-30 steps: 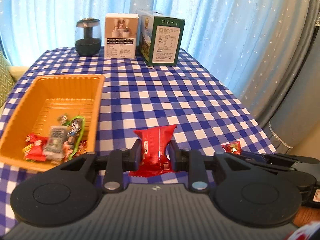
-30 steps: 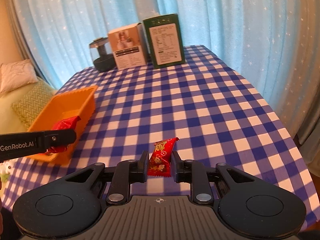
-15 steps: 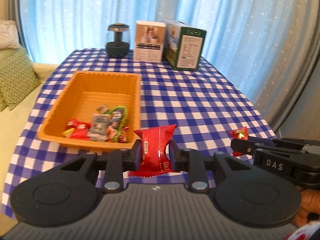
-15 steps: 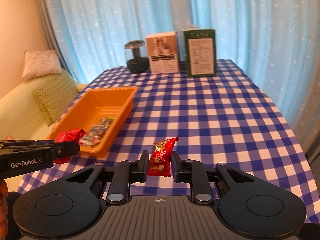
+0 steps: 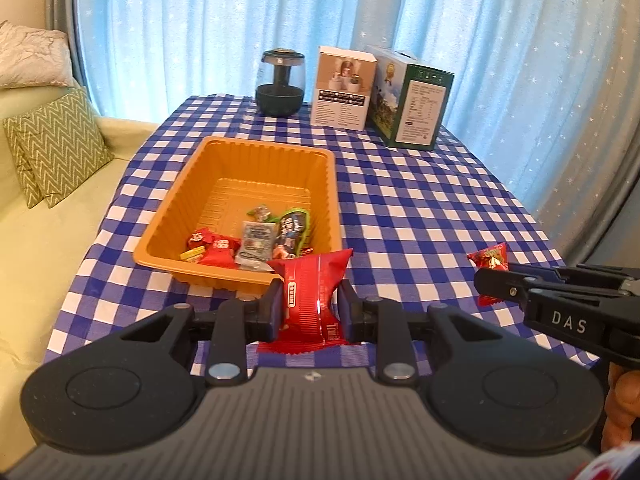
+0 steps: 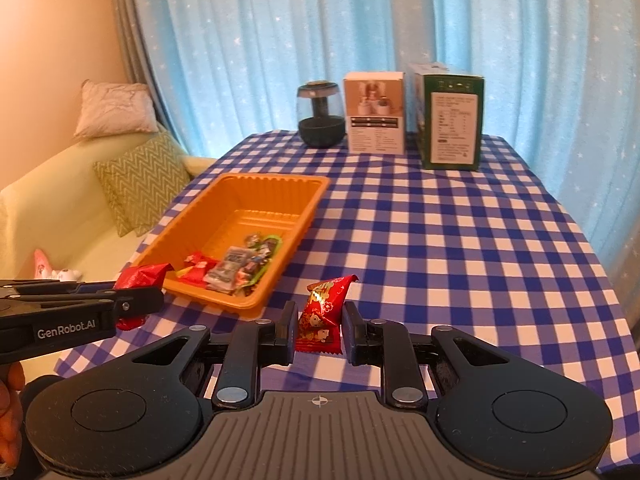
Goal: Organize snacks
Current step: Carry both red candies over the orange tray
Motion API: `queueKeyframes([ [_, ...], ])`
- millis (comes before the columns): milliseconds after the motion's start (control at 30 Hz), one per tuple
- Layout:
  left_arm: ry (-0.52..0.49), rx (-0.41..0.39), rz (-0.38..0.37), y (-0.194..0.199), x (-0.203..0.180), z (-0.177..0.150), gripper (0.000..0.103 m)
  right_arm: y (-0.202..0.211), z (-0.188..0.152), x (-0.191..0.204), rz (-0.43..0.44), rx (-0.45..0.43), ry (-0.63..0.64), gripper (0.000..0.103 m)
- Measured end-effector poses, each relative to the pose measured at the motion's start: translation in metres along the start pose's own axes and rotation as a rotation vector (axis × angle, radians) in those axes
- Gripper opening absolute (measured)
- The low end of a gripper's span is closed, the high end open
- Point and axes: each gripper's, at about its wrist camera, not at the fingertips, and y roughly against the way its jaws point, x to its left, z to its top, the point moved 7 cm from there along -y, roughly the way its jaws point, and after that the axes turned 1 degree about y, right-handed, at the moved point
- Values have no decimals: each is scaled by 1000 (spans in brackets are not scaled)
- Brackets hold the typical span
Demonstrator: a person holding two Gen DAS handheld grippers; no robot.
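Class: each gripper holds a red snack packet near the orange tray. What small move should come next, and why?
Probably carry the left gripper forward over the tray before opening. Its packet is still short of the near rim, where the other snacks lie. The right gripper with its packet is farther off and can follow.

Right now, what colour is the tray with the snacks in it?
Orange. The tray shows best in the left wrist view.

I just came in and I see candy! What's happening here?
A person is tidying snacks. The left hand-held gripper is clamped on a red snack packet, and the right hand-held gripper pinches a small red candy. Both are just short of the orange tray, which already holds several wrapped sweets.
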Motion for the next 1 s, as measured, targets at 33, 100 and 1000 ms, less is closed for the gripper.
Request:
queueKeyframes([
  [33,3,0,3,0,2,0,25,-1,0,3,4,2,4,23],
  [100,8,1,8,0,6,-1,25,-4,1,7,12,4,11,23],
  [1000,27,-5,73,-18,55,24,25,-48,26,43,88,10,64,23],
])
